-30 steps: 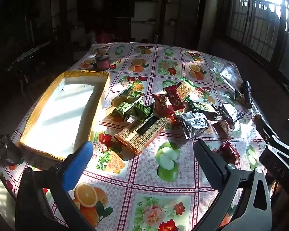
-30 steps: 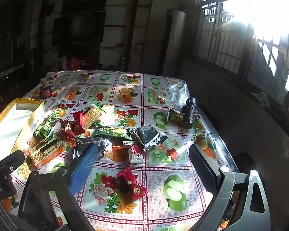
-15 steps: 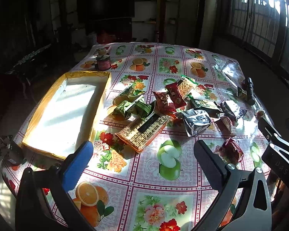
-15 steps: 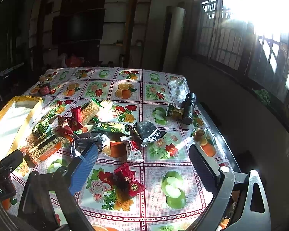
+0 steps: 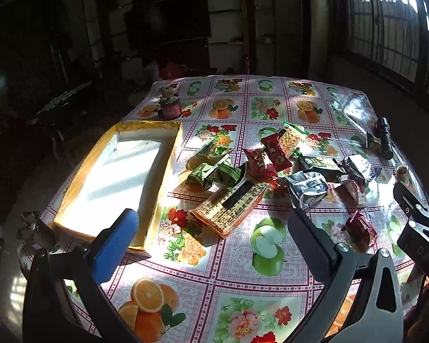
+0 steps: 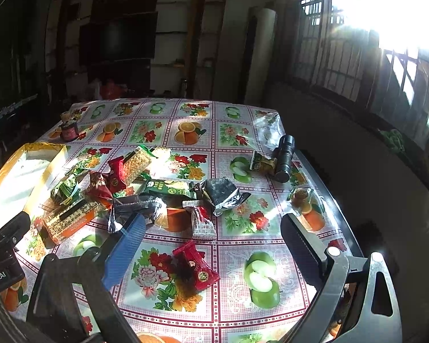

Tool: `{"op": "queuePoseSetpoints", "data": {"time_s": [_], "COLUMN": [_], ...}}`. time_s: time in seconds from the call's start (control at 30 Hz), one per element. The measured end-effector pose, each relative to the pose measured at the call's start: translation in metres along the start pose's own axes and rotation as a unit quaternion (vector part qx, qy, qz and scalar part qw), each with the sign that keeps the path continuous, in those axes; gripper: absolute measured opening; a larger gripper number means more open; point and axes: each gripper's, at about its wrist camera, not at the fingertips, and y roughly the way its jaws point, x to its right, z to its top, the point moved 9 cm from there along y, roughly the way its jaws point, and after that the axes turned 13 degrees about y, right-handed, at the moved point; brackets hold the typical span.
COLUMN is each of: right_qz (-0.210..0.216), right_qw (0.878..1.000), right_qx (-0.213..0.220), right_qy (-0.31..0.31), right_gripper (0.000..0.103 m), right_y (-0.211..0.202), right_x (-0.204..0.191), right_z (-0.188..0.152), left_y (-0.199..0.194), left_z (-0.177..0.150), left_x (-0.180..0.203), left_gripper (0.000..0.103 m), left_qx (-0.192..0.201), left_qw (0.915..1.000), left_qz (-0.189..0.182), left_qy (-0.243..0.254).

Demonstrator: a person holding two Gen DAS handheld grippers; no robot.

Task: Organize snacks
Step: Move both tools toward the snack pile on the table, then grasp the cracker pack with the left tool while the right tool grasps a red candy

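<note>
Left wrist view. My left tongs (image 5: 211, 237) hang wide apart with nothing between them, above the counter (image 5: 243, 308) at its 6 o'clock edge. I judge I hold back here because no packet is chosen yet. The yellow-rimmed tray (image 5: 168, 165) lies at 9 o'clock with only white floor showing, so it reads as the place the snacks go. The snack pile (image 5: 260, 168) sits at centre, just beside the tray's right wall. I count 1 long printed cracker pack (image 5: 231, 200), about 3 green packets, 2 red ones in the pile, and 2 silver ones; overlaps make this rough. 1 jar (image 5: 171, 105) stands at 11 o'clock, well apart.

Right wrist view. My right tongs (image 6: 211, 243) are also spread wide and grip nothing. 1 lone red packet (image 6: 196, 265) lies between the tips, nearest for a first pick in my judgement. 1 flashlight (image 6: 284, 158) rests at 2 o'clock, touching 1 small yellow-green packet (image 6: 261, 163).
</note>
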Motion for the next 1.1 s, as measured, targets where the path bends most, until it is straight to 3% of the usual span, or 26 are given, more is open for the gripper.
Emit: {"op": "queuePoseSetpoints", "data": {"time_s": [0.3, 0.47, 0.57, 0.77, 0.9, 1.1], "right_qz": [-0.001, 0.009, 0.033, 0.122, 0.145, 0.151], "right_qw": [1.0, 1.0, 0.999, 0.988, 0.983, 0.98], "right_qx": [-0.005, -0.019, -0.038, -0.079, -0.098, -0.119], "right_qy": [0.0, 0.005, 0.014, 0.044, 0.047, 0.049], "right_gripper": [0.096, 0.096, 0.096, 0.096, 0.096, 0.096], "right_y": [0.002, 0.007, 0.012, 0.018, 0.024, 0.032], "right_x": [0.003, 0.005, 0.004, 0.0, 0.001, 0.01], "right_z": [-0.002, -0.006, -0.011, -0.028, -0.039, -0.049], "left_y": [0.003, 0.007, 0.011, 0.012, 0.026, 0.05], "left_z": [0.0, 0.001, 0.0, 0.003, -0.007, -0.026], "left_x": [0.005, 0.012, 0.014, 0.011, 0.019, 0.029], "left_gripper": [0.103, 0.103, 0.103, 0.103, 0.103, 0.103], "left_qx": [-0.002, -0.005, -0.004, 0.054, 0.015, -0.03], "left_qw": [0.9998, 0.9987, 0.9953, 0.9845, 0.9774, 0.9789], "left_qz": [-0.019, -0.05, -0.096, -0.165, -0.211, -0.195], "left_qy": [0.002, 0.002, -0.013, -0.025, -0.002, 0.053]}}
